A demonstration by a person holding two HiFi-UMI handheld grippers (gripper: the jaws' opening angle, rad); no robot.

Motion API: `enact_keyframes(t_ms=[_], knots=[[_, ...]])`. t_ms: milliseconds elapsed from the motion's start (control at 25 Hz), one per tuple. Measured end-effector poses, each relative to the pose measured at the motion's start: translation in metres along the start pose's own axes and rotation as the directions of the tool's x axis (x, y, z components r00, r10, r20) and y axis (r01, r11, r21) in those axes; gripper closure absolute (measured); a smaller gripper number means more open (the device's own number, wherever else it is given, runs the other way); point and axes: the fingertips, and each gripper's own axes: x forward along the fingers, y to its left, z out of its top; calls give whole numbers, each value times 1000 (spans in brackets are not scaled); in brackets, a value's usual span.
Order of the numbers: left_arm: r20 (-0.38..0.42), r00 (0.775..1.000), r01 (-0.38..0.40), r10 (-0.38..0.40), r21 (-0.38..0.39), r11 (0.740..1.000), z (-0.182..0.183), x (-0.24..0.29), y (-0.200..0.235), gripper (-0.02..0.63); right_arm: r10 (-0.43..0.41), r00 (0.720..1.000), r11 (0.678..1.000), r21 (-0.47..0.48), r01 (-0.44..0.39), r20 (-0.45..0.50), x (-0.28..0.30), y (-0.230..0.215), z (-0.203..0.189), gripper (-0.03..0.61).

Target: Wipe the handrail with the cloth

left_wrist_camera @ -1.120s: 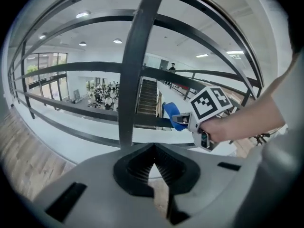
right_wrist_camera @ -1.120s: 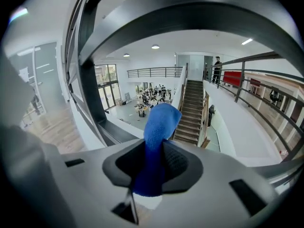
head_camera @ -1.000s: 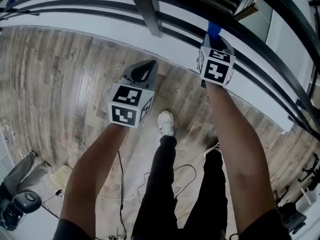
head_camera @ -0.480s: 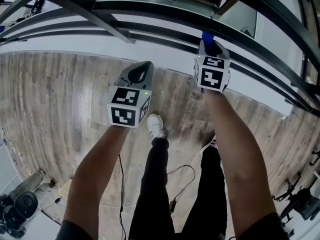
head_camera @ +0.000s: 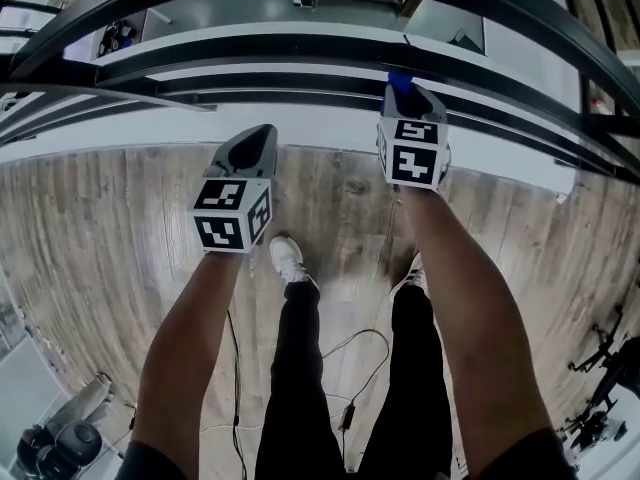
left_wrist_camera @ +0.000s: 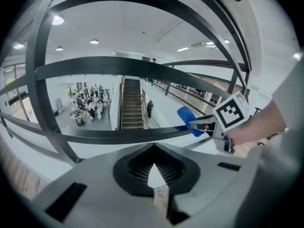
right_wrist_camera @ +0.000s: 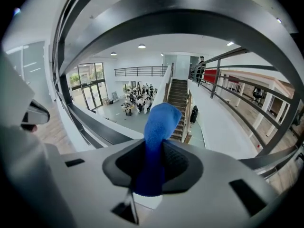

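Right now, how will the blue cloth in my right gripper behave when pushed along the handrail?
Probably floppy: the blue cloth curls over at its free end beyond the right gripper. Likely light and fuzzy-surfaced, so it should drag and fold against the handrail rather than slide stiffly.

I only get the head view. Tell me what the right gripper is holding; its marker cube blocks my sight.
Observer: In its own view, the right gripper is shut on a blue cloth, whose free end sticks out past the jaws.
Operator: Now report the left jaws.
Observer: The left gripper is shut, with nothing between its jaws.
Operator: Say where the cloth sits against the railing.
Observer: In the left gripper view, its free end is level with the lower dark rail. I cannot confirm contact.
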Motion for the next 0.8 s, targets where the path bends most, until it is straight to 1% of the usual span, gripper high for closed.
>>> enact_keyframes(t_ms=[40,120,240,480,680,800], knots=[[1,1000,2,-2,8,1000,3,5,-7,610,0,1000,1000,2,0,0,-2,-11,-3,474],[-2,1000,13,-13,47,999,6,15,-28,609,-8,1000,1000,9,8,5,-7,-33,-9,474],[-10,998,64,-64,102,993,8,32,-68,609,-38,999,999,19,38,0,-16,-67,-20,474],[-25,992,126,-125,83,988,11,60,-136,609,-73,997,996,51,74,-15,-32,-131,-37,474],[-44,985,170,-166,103,980,12,87,-187,609,-117,993,991,68,117,-7,-47,-195,-54,474],[-57,980,198,-192,128,972,18,105,-220,611,-142,990,985,97,142,-9,-59,-234,-64,474]])
